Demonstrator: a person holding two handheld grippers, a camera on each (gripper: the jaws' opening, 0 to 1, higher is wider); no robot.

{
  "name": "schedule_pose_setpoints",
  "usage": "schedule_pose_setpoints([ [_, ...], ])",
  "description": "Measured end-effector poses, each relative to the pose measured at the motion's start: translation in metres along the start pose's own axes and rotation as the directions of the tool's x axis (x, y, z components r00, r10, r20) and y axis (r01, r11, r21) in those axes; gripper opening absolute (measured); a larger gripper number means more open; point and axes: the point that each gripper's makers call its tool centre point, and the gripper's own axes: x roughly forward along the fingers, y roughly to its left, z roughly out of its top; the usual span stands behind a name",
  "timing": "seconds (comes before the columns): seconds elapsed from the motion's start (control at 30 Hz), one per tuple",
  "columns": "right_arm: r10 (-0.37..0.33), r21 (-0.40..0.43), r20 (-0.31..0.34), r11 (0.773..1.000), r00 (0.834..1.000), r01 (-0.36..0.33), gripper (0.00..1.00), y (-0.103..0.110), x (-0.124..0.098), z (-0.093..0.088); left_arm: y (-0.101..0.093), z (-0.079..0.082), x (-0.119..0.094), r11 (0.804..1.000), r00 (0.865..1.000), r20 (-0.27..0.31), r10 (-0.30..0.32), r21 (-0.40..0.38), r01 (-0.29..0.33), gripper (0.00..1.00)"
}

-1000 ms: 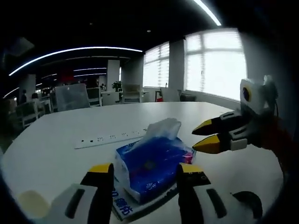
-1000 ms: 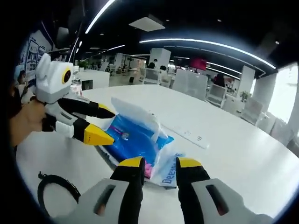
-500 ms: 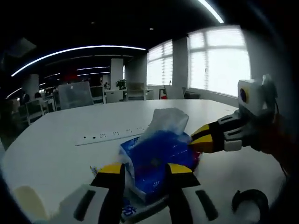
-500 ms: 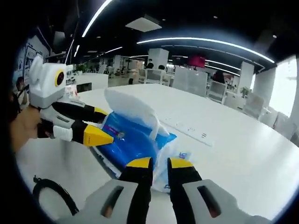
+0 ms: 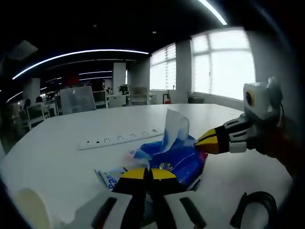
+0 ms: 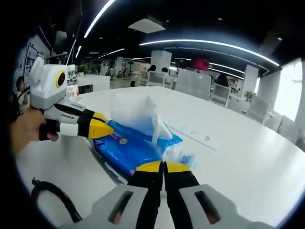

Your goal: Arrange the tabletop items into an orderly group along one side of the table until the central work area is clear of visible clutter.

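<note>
- Tissue pack is lying flat on the counter, a white tissue sticking up from its top; both claws are at it from opposite ends.
- Left claw is clenched, jaws together on the pack's near edge; looks like it is pinching the wrapper.
- Right claw is also clenched, jaws meeting at the pack's opposite end, on the loose clear wrapper there.
- Long axis of the pack is running roughly claw to claw, so any slide toward the counter edge needs both hands going the same way, or the wrapper may stretch or tear.
- Power strip is lying on the counter just beyond the pack, parallel to its far side, near but apart: nearest obstacle if the pack goes that way.
- Black cable is curling on the counter beside the pack, toward the left claw's hand; could snag.
</note>
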Motion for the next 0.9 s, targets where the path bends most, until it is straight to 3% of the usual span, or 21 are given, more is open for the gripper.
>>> schedule_pose_setpoints([
  [0.57, -0.019, -0.033, 0.01, 0.999, 1.0, 0.019, 0.0, 0.006, -0.011, 0.01, 0.002, 0.008, -0.005, 1.0, 1.0, 0.01, -0.012, -0.008, 0.012, 0.0],
  [0.9, -0.045, -0.054, 0.048, 0.997, 0.998, 0.048, 0.0, 0.005, -0.028, 0.029, -0.002, 0.03, -0.014, 1.0, 0.999, 0.05, -0.016, 0.007, 0.016, 0.0],
])
